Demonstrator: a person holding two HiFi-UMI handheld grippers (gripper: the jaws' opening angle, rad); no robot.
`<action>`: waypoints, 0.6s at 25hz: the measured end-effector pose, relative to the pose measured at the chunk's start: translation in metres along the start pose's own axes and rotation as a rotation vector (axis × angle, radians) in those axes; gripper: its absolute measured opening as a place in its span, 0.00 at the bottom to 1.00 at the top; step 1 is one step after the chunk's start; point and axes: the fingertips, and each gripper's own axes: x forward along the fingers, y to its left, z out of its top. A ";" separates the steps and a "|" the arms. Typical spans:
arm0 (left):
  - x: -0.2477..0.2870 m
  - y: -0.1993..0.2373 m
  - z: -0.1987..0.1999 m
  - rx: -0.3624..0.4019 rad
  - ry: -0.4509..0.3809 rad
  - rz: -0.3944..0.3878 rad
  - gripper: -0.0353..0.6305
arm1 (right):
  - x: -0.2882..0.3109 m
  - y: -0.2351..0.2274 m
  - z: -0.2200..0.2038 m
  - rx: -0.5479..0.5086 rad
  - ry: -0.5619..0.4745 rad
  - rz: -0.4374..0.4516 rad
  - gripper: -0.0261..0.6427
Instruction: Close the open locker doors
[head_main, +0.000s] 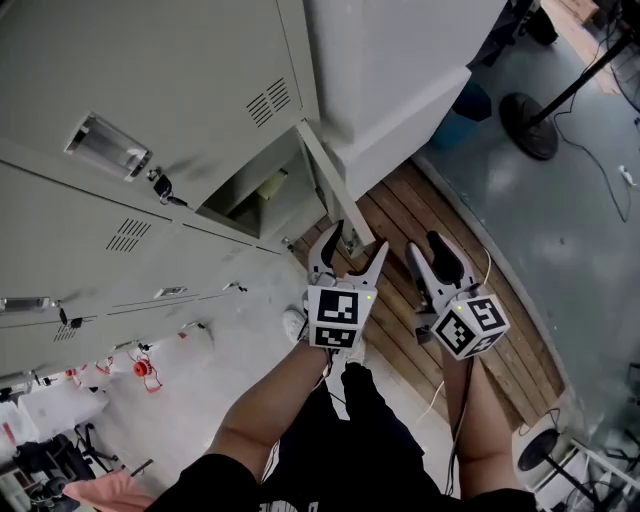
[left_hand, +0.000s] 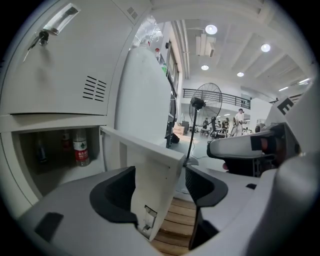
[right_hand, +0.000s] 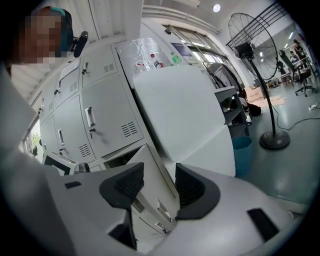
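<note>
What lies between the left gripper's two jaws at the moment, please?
The free edge of the open locker door stands there, the left gripper having a jaw on either side; the left gripper view shows it.

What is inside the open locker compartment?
A clear plastic bottle with a red label stands upright in the open grey metal locker compartment, with two dimmer bottles left of it. The back is in shadow, and the left gripper's body covers the compartment's front floor.
</note>
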 end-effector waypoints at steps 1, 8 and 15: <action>0.001 0.002 -0.001 -0.005 0.004 0.007 0.54 | 0.000 0.000 0.000 0.000 0.001 0.001 0.32; -0.004 0.001 -0.003 -0.015 -0.003 -0.001 0.39 | 0.010 0.008 -0.005 -0.023 0.032 0.041 0.31; -0.027 0.021 -0.017 -0.040 0.003 0.055 0.25 | 0.034 0.044 -0.025 -0.044 0.105 0.158 0.31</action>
